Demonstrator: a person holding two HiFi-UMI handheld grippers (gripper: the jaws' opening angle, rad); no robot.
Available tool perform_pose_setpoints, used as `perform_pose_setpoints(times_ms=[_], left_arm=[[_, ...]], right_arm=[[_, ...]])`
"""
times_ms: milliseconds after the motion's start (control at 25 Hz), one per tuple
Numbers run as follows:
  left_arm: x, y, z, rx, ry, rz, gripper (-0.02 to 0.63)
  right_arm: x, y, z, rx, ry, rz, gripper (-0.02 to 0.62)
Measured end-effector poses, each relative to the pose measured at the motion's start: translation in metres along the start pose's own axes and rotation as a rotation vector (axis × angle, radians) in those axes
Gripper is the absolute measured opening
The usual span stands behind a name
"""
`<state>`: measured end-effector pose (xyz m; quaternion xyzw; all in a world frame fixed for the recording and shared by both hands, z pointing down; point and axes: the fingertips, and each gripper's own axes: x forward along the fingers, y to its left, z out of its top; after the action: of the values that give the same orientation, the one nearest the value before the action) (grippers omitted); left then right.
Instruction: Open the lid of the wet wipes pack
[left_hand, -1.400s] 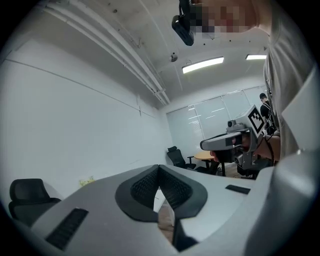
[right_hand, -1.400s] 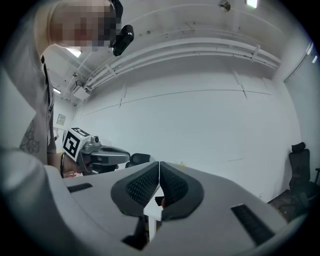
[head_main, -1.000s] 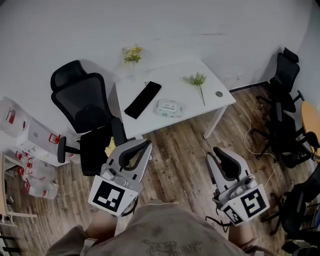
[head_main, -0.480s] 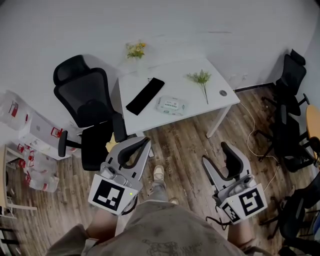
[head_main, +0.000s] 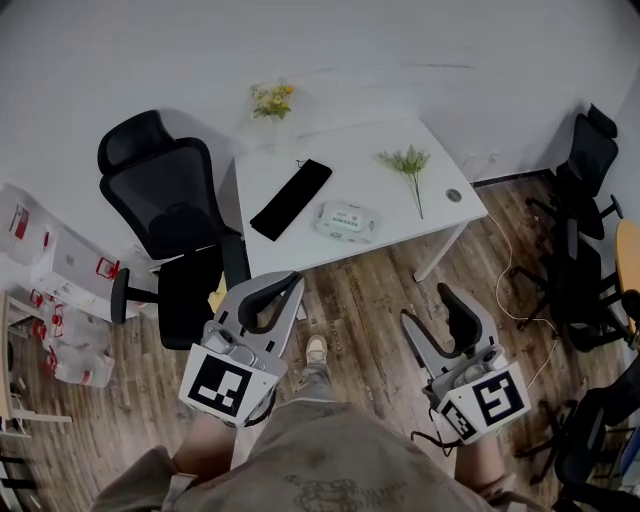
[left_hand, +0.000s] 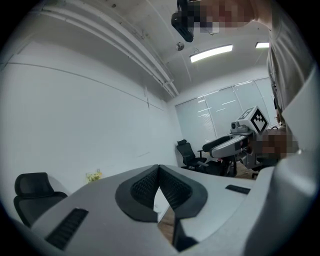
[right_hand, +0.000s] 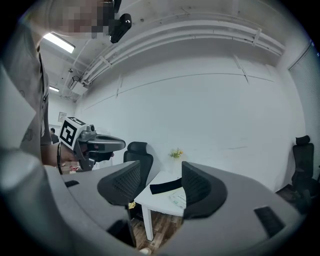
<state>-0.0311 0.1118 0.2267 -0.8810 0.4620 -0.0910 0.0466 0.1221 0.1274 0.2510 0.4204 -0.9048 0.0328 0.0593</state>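
The wet wipes pack (head_main: 345, 220) lies flat near the front edge of the white table (head_main: 385, 205), pale with a green label. It also shows between the open jaws in the right gripper view (right_hand: 176, 199). Both grippers hover over the wooden floor, well short of the table. My left gripper (head_main: 285, 285) is shut with nothing in it, its pads meeting at the tips (left_hand: 158, 167). My right gripper (head_main: 428, 305) stands wide open and empty (right_hand: 161, 177).
A long black slab (head_main: 291, 199), a green sprig (head_main: 410, 165) and yellow flowers (head_main: 270, 100) share the table. A black office chair (head_main: 165, 215) stands at its left, more chairs (head_main: 585, 200) at the right. A cable (head_main: 505, 270) trails on the floor. My shoe (head_main: 316, 350) shows below.
The right gripper's jaws went from shut to wide open. Both grippers and the view moved toward the table, and a shoe has come into sight.
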Motion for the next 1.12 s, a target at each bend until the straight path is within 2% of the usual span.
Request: perform_pose_setpoints(times_ms=[440, 680, 920, 1120], left_arm=[[0.082, 0.085, -0.029, -0.024, 0.046, -0.054, 0.017], [0.124, 0.132, -0.046, 0.043, 0.079, -0.114, 0.017], [0.155, 0.176, -0.062, 0.056, 0.102, -0.143, 0.017], [0.171, 0.197, -0.076, 0.049, 0.120, -0.163, 0.017]], right_arm=[[0.122, -0.036, -0.009, -0.015, 0.117, 0.011, 0.256], [0.194, -0.057, -0.008, 0.093, 0.127, 0.030, 0.256], [0.249, -0.076, -0.013, 0.077, 0.148, -0.010, 0.256], [0.274, -0.089, -0.020, 0.068, 0.169, -0.040, 0.256]])
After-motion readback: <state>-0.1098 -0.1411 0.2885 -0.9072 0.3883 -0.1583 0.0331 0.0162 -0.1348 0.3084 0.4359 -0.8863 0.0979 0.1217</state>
